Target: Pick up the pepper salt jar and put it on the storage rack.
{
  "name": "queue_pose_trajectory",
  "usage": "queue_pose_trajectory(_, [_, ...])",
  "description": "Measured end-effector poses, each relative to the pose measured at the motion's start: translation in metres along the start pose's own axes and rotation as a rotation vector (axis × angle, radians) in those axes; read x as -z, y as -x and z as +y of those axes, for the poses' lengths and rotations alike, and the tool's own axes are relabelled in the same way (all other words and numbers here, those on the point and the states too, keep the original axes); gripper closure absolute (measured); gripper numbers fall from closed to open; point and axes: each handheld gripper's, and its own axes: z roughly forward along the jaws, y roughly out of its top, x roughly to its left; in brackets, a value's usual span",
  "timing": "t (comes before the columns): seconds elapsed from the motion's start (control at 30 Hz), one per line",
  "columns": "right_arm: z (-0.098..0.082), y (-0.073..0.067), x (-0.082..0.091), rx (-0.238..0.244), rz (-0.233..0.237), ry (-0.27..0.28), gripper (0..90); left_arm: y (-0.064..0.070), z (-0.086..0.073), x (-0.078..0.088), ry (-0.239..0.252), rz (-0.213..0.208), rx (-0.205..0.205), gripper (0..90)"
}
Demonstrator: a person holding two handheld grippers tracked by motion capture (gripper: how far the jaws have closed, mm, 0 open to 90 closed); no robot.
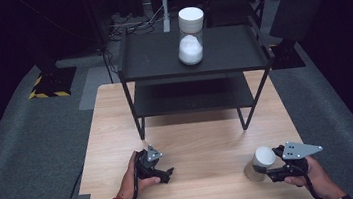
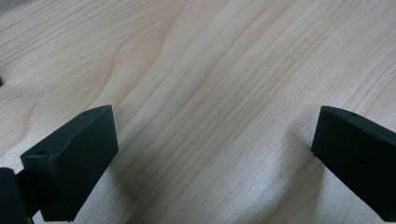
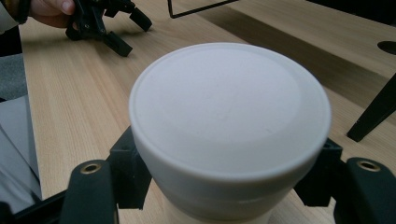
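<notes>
Filling the right gripper view, the white-lidded round jar stands on the pale wooden surface, clamped between the right gripper's jaws just under its lid. Grasping looks done; lifting remains. Left gripper rests wide open, holding nothing.

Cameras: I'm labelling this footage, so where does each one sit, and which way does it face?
High view: above the person's side, looking forward and down at the table and black shelf; both hands show.
Left gripper view: on the left gripper, facing bare tabletop; open jaws.
Right gripper view: on the right gripper, facing the white-lidded jar that it clamps.
Shared: the high and right gripper views both show that jar and the left gripper.
</notes>
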Motion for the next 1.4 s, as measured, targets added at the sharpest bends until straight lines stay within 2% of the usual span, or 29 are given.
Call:
queue_pose_trajectory(0.2, [0.007,-0.005,-0.002,0.003,-0.015,-0.018,33.5,0.0,0.0,0.0,0.0,0.0,0.0,0.3])
queue_pose_trajectory(0.63, [0.021,-0.014,-0.012,-0.008,-0.052,0.015,33.6,0.0,0.001,-0.001,0.001,0.0,0.001,0.4])
queue_pose_trajectory(1.4, [0.077,-0.022,-0.05,0.029,-0.062,0.047,33.6,0.0,0.001,-0.001,0.0,-0.001,-0.001,0.4])
